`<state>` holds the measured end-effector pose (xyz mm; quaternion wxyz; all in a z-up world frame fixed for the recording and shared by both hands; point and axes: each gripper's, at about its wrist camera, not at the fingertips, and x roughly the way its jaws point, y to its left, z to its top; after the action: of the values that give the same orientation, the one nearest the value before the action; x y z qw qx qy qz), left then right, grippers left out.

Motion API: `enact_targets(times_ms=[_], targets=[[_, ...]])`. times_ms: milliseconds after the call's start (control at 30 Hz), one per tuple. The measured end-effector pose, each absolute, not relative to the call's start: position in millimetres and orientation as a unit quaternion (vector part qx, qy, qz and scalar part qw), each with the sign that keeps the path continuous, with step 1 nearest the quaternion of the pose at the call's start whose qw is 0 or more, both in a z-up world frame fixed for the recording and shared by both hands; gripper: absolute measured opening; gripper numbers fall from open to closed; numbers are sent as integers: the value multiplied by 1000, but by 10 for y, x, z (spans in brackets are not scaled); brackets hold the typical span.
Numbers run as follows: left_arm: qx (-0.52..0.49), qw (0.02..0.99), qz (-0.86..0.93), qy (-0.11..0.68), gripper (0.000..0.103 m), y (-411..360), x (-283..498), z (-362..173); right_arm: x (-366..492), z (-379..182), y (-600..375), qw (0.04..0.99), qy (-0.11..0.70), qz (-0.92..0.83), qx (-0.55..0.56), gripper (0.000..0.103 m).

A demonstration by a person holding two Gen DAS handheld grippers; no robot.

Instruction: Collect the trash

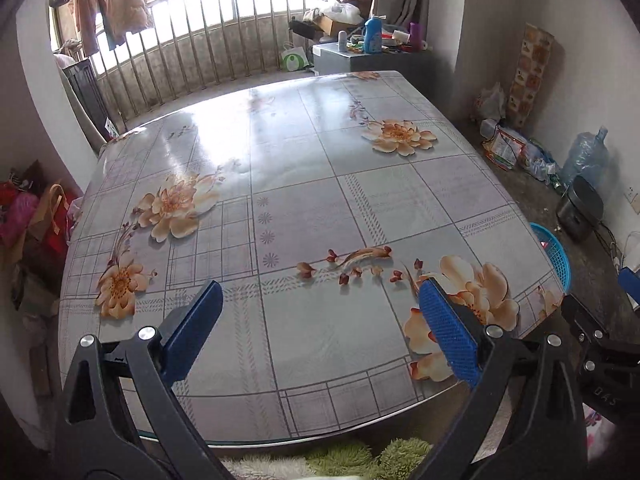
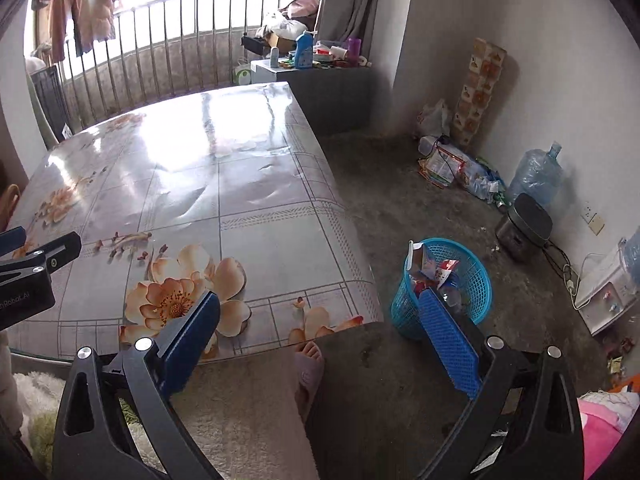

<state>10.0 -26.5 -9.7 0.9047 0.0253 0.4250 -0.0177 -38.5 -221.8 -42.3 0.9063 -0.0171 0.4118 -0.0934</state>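
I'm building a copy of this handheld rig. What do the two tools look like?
Both match. The left tool has black angular plastic arms with triangular cut-outs and silver round bolt heads, ending in flat blue fingers whose inner pads are ribbed. The right tool is the same; its body shows small white lettering in the left view.

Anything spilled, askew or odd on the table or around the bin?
Nothing spilled. The floral-print table shows no loose items, and the blue plastic mesh basket stands upright on the floor beside it, wrappers inside. Only oddity: ripples in the table's covering.
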Motion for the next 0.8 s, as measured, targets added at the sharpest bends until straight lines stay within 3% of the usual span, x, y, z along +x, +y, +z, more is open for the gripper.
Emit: enact_targets(times_ms=[800], targets=[[45,887,-30,458,94,-397,211,-281,-389,-443,-2580,887,425,-183,-2,97]])
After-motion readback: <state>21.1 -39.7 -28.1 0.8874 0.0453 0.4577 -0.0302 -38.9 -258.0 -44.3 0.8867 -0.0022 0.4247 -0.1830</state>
